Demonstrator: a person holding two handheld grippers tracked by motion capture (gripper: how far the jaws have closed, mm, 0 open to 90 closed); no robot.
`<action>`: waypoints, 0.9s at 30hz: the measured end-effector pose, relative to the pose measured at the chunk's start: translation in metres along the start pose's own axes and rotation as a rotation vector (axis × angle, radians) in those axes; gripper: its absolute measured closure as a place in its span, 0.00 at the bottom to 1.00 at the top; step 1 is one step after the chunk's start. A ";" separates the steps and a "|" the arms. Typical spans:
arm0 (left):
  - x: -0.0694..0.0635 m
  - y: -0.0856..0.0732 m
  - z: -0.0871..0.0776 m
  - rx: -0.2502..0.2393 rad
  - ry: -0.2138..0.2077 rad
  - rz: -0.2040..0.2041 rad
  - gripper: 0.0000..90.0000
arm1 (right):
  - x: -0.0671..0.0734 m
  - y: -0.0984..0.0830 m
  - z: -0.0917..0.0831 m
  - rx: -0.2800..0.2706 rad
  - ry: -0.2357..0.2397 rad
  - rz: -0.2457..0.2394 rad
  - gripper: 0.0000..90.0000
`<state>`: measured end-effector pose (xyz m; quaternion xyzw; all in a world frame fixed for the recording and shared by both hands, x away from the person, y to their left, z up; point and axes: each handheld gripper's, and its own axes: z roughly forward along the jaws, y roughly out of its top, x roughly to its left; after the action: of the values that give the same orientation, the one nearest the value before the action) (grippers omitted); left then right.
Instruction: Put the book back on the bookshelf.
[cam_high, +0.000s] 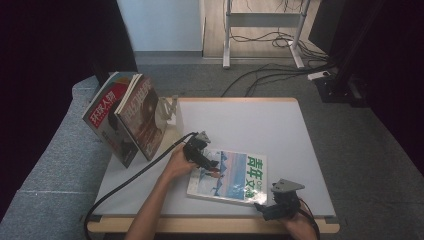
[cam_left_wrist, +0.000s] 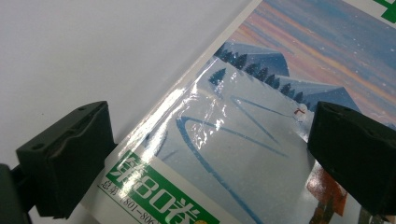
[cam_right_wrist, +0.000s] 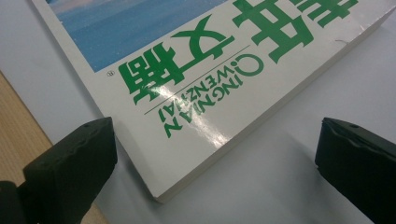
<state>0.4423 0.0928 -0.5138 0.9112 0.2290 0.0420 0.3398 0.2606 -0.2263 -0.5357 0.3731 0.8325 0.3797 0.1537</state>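
A magazine (cam_high: 230, 176) with green characters and a snowy mountain scene lies flat on the white table (cam_high: 260, 125), near the front edge. My left gripper (cam_high: 214, 169) hovers over the magazine's left edge, jaws open and wide apart above the cover (cam_left_wrist: 224, 140). My right gripper (cam_high: 262, 206) sits at the magazine's near right corner (cam_right_wrist: 187, 140), also open; the corner lies between its spread jaws, untouched by either.
Two magazines (cam_high: 125, 117) lean upright at the table's left rear against a white stand (cam_high: 170, 107). A grey padded surface (cam_high: 50, 165) borders the table's left side. Cables (cam_high: 280, 40) and a desk frame lie on the floor beyond. The wooden front edge (cam_high: 210, 226) is close.
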 end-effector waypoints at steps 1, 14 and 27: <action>0.000 0.000 0.000 0.002 0.001 -0.001 0.00 | 0.000 0.000 0.000 0.002 -0.001 -0.001 0.00; -0.007 -0.013 -0.011 0.013 0.010 -0.025 0.00 | -0.020 0.000 -0.002 -0.006 -0.065 0.025 0.00; -0.012 -0.026 -0.019 0.005 -0.010 -0.037 0.00 | -0.045 0.005 0.002 -0.011 -0.126 0.064 0.00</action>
<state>0.4173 0.1167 -0.5152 0.9079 0.2444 0.0303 0.3392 0.2943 -0.2559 -0.5349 0.4219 0.8068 0.3646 0.1954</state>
